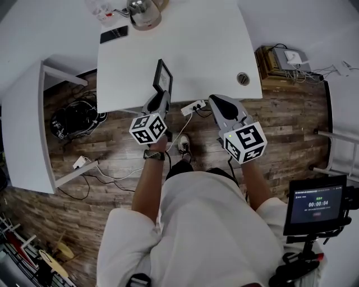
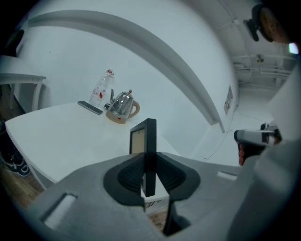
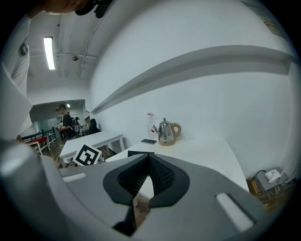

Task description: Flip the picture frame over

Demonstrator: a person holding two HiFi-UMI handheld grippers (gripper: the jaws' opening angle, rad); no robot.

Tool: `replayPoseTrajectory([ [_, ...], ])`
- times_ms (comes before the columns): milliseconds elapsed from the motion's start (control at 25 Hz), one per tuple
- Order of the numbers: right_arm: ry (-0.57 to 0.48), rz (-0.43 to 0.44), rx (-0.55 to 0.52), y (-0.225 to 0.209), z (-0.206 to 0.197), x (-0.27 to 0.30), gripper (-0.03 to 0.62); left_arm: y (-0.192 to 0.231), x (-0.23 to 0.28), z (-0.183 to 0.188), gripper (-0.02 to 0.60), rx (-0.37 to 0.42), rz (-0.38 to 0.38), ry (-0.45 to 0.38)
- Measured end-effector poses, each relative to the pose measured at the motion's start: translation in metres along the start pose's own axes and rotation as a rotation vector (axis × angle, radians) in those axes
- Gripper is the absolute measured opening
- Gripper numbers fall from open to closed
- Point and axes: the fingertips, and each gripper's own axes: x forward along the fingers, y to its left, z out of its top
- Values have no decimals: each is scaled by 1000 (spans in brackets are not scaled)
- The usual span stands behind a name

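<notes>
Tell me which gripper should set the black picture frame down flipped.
Left. The left gripper clamps the black rectangular picture frame on edge above the white table; the right gripper is empty, jaws together.

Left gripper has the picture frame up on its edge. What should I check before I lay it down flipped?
1. Grip: left gripper jaws are clamped on the picture frame. Ok.
2. Frame pose: it stands on edge at the near side of the table. Ok.
3. Clearance under the frame: cannot tell.
4. Which face goes down: a beige panel shows on one side, front or back. Cannot tell.
5. Landing spot: bare tabletop ahead; kettle and phone sit at the far end. Ok.
6. Right gripper: empty, jaws together, apart from the frame. Ok.
</notes>
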Motion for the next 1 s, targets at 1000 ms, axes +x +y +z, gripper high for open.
replayPoseTrajectory([
  [1000, 24, -56, 45, 8, -9, 18, 3, 80, 3, -16, 75, -47, 72, 55],
])
